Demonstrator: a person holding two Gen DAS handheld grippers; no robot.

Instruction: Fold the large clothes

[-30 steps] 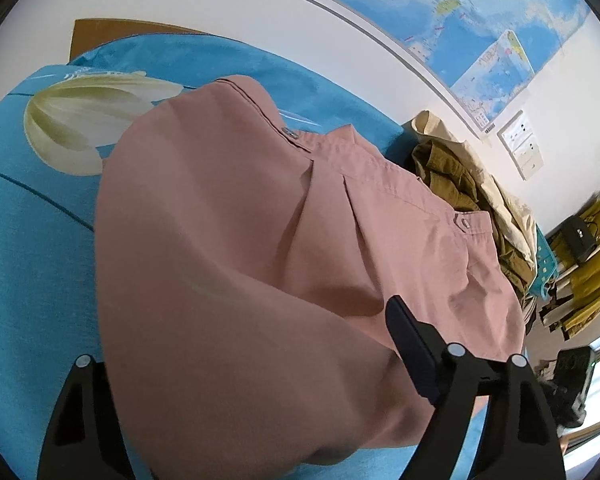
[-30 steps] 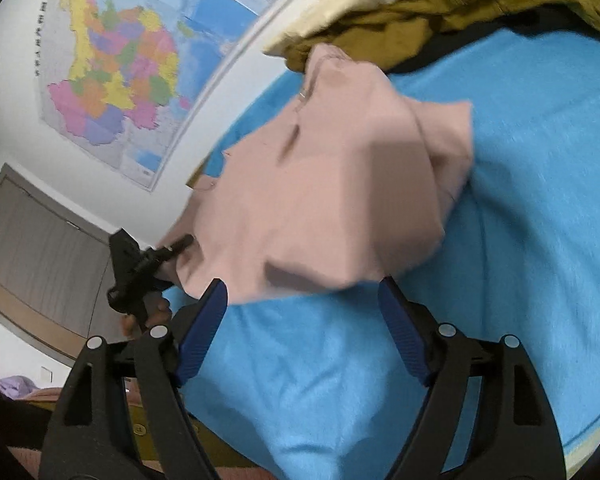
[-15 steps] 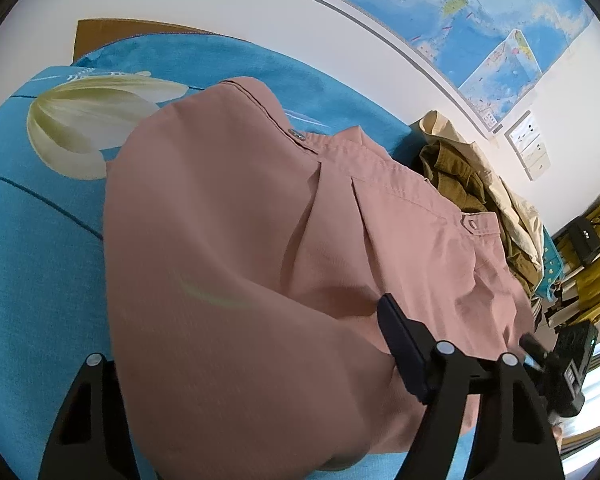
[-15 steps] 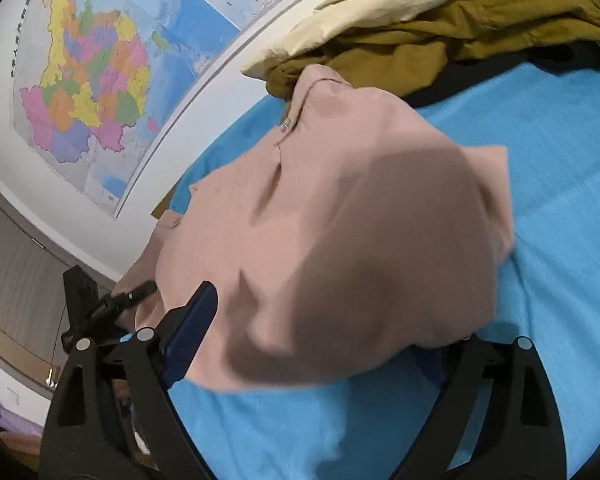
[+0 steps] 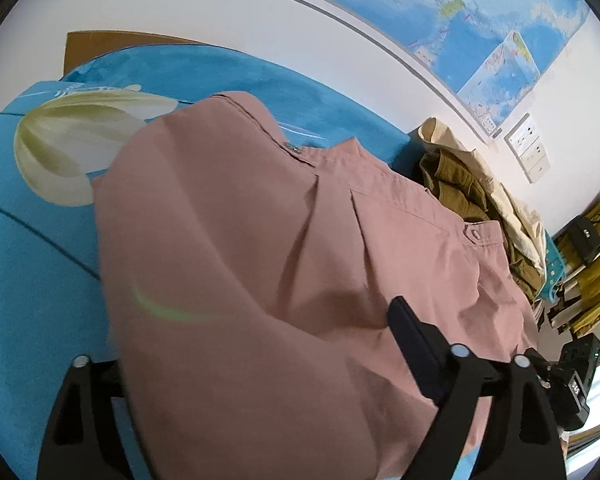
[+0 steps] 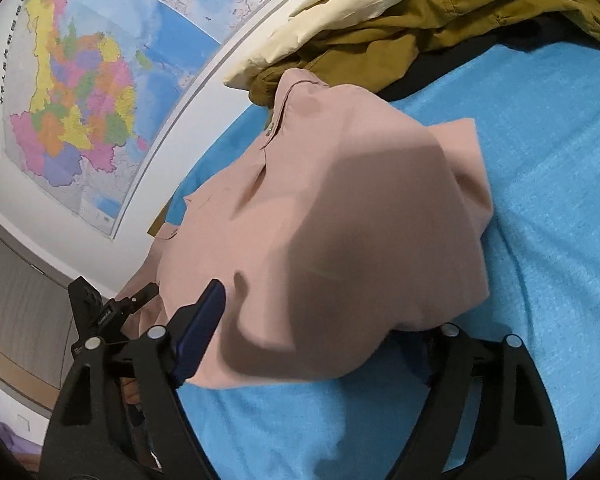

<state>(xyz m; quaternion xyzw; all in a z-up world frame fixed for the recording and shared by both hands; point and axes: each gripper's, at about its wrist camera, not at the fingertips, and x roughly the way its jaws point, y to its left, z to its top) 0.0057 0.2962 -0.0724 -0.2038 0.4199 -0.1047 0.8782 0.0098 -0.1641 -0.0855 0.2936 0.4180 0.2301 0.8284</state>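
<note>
under pink garment (image 5: 260, 260), left gripper (image 5: 256, 364) left finger hidden; jaws opening

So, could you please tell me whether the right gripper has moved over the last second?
Yes. The right gripper has come forward onto the pink garment, whose near edge now lies between its fingers, closer to the olive clothes.

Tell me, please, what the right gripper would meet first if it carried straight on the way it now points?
Most likely the pink garment: the right gripper, jaws closing, already has its near edge between the fingers, with the blue bedcover underneath. Depth is uncertain.
</note>
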